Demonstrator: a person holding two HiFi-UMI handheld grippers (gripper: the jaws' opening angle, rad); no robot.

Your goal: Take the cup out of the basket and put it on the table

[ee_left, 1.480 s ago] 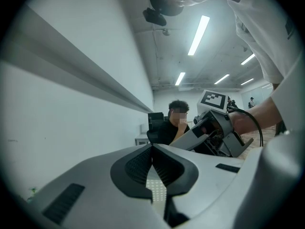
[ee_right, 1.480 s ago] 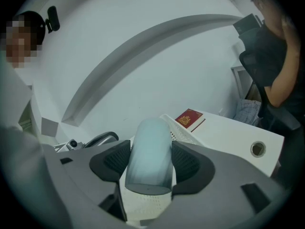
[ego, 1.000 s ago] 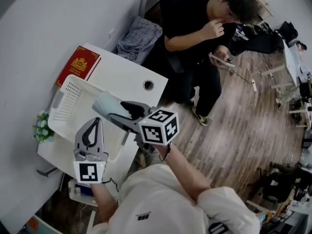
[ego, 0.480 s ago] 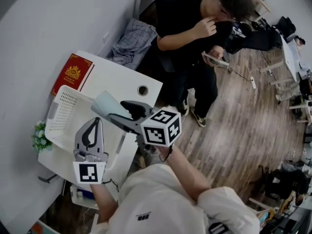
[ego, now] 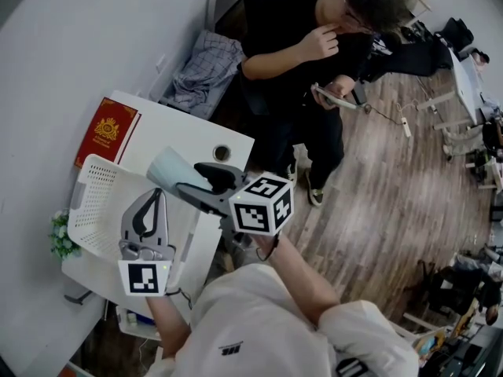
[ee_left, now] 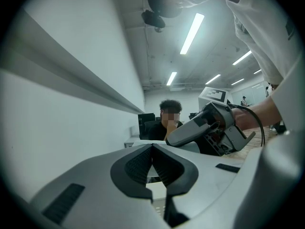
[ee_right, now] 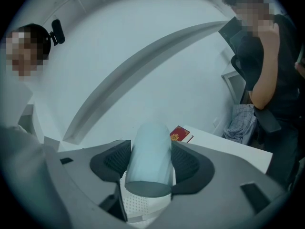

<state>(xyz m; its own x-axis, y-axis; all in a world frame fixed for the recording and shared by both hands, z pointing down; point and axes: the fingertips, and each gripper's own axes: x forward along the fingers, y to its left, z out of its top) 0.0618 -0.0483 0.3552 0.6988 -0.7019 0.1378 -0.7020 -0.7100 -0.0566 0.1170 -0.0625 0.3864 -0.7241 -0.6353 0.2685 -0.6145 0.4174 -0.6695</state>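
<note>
Clamping the cup [ee_right: 151, 159] by its flanks: right fingers [ee_right: 187, 162], cup lying sideways in the air over the white basket [ego: 98, 203]. Left fingers [ee_left: 138, 163]: pressed together, empty. Hazard: smooth wall slipping; toppling if released tilted onto the tabletop [ego: 181, 132].

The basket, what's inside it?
Nothing shows in the visible part of the basket. The left gripper and the cup in the right gripper cover parts of it.
</note>
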